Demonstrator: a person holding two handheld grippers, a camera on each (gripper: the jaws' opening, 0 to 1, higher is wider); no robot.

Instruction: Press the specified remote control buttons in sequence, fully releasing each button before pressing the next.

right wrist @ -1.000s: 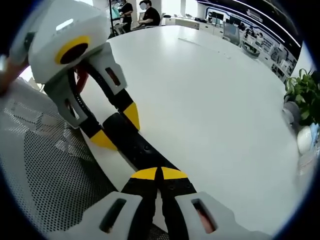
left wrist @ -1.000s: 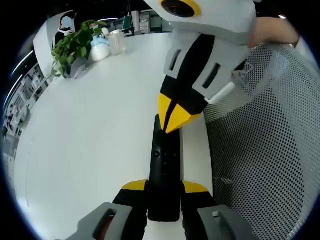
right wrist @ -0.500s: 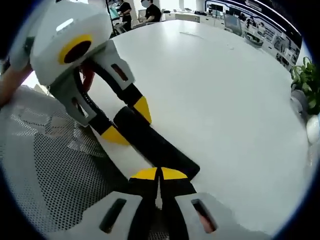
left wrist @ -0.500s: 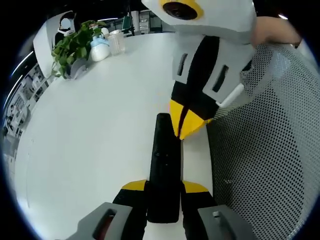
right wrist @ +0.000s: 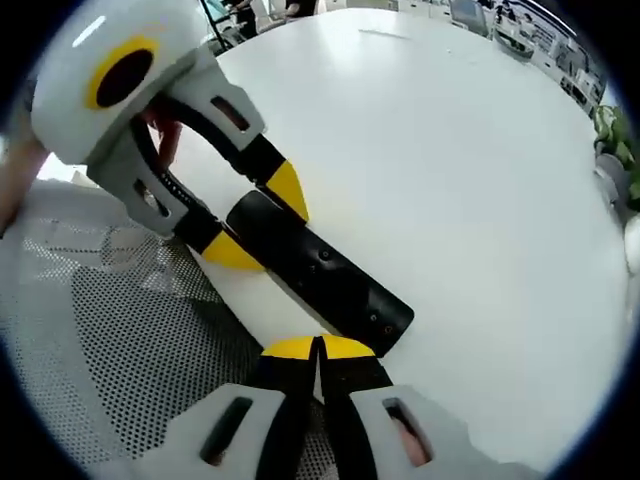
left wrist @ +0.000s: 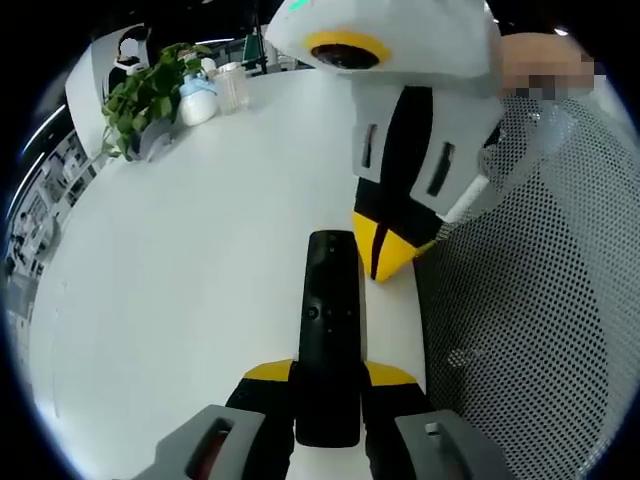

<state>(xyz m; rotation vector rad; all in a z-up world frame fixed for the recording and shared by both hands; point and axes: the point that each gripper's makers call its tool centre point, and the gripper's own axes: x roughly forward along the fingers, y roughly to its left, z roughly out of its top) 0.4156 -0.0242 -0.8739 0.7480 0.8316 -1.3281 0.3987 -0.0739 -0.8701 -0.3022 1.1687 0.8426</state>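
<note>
Right gripper point(right wrist: 318, 347) now lifted off remote point(left wrist: 328, 330), fingers clenched; left gripper point(left wrist: 330, 372) grasping its end.

Probably an office: long white table point(left wrist: 180, 260), mesh chair point(left wrist: 540, 300), potted plant point(left wrist: 145, 95).

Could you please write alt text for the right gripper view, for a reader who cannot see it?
A black remote control lies on a white table, clamped at its far end by the left gripper. The right gripper, jaws closed together, sits just off the remote's near end, not touching it. A mesh chair back borders the table.
</note>
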